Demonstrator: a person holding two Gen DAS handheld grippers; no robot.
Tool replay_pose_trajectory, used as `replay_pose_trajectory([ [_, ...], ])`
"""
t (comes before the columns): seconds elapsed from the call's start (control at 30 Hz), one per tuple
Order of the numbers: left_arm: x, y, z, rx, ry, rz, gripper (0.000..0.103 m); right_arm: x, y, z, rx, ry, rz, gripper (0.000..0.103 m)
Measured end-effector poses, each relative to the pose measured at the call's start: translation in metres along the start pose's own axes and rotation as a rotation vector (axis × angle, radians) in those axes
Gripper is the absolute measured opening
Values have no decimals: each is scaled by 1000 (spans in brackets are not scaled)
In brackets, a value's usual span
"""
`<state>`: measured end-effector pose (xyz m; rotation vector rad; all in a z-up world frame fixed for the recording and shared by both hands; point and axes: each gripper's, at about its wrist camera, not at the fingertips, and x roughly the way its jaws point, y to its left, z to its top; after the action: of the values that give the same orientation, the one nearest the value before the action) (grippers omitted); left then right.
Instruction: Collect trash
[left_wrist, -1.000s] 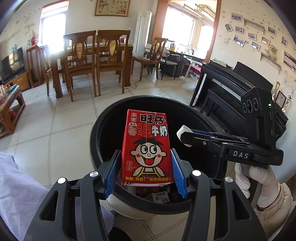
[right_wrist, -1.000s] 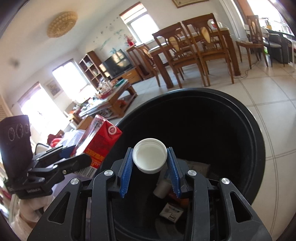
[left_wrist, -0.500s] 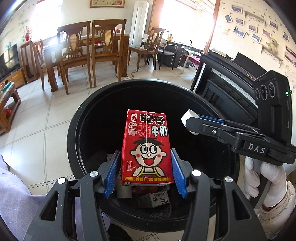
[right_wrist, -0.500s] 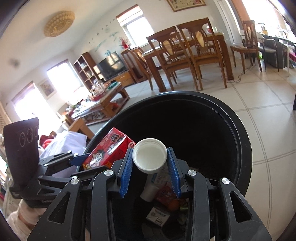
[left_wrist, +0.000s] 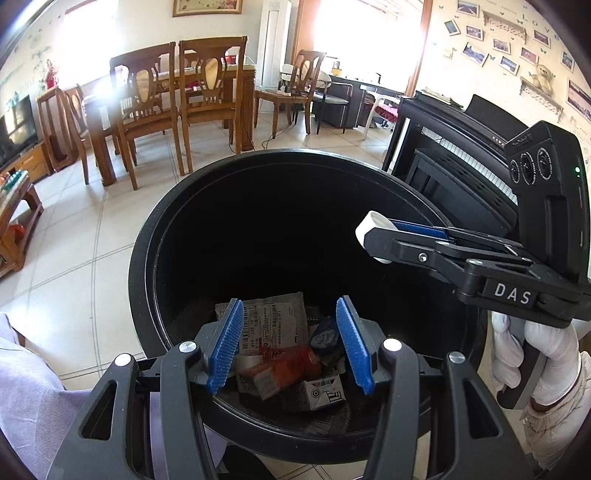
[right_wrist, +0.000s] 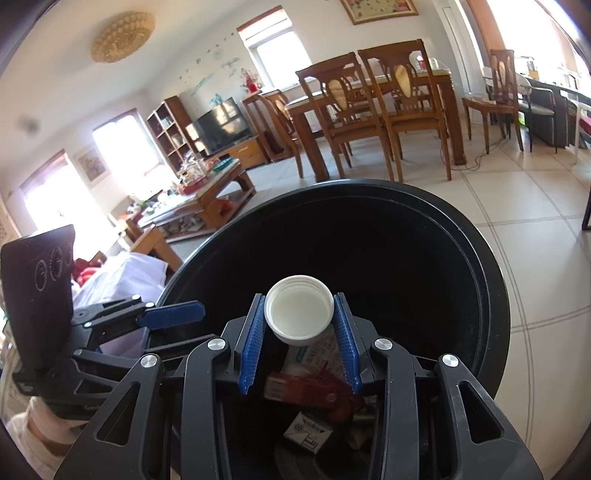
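Observation:
A black round trash bin (left_wrist: 147, 236) fills both views, its rim (right_wrist: 495, 280) near me. My left gripper (left_wrist: 290, 343) is open and empty above the bin's near side. The red milk carton (left_wrist: 284, 369) lies on the trash at the bottom, also visible in the right wrist view (right_wrist: 306, 387). My right gripper (right_wrist: 299, 343) is shut on a white bottle cap (right_wrist: 298, 312) and holds it over the bin's opening; the cap shows from the side in the left wrist view (left_wrist: 371, 227).
Inside the bin lie a grey printed packet (left_wrist: 275, 325), a small white box (left_wrist: 325, 395) and other scraps. A wooden dining table with chairs (left_wrist: 177, 107) stands behind the bin, a black piano (left_wrist: 454, 162) to the right, a coffee table (right_wrist: 207, 192) to the left.
My left gripper has opened and let go of the red milk carton, which dropped into the bin. My right gripper still holds the white cap over the bin.

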<state>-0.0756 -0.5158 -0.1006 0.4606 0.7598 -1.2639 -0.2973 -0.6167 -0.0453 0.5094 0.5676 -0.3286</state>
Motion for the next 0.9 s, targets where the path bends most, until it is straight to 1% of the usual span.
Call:
replay_pose_trajectory([
  [0.13, -2, -2, -1, 0, -6, 2, 53, 2, 4, 1, -3, 5, -1, 38],
  [0.23, -5, -3, -3, -2, -9, 1, 53, 4, 6, 3, -4, 6, 3, 42],
  [0.3, -6, -3, -4, -2, -13, -1, 53, 5, 6, 4, -7, 7, 4, 48],
  [0.47, -13, -3, -5, 1, -28, -4, 54, 9, 12, 2, -8, 14, 0, 52],
  [0.67, -20, -5, -5, 17, -45, -21, 54, 8, 10, 3, 21, 17, 18, 59],
  [0.7, -22, -5, -6, 24, -49, -21, 57, 8, 10, 4, 28, 17, 21, 59],
  [0.73, -24, -6, -7, 28, -56, -17, 65, 7, 9, 4, 34, 17, 24, 59],
  [0.8, -30, -5, -10, 32, -76, -12, 72, 6, 9, 5, 51, 15, 31, 63],
  [0.87, -36, -4, -13, 33, -90, -18, 73, 4, 9, 6, 66, 10, 34, 66],
  [0.9, -38, -3, -13, 32, -93, -18, 76, 3, 9, 6, 73, 10, 34, 66],
])
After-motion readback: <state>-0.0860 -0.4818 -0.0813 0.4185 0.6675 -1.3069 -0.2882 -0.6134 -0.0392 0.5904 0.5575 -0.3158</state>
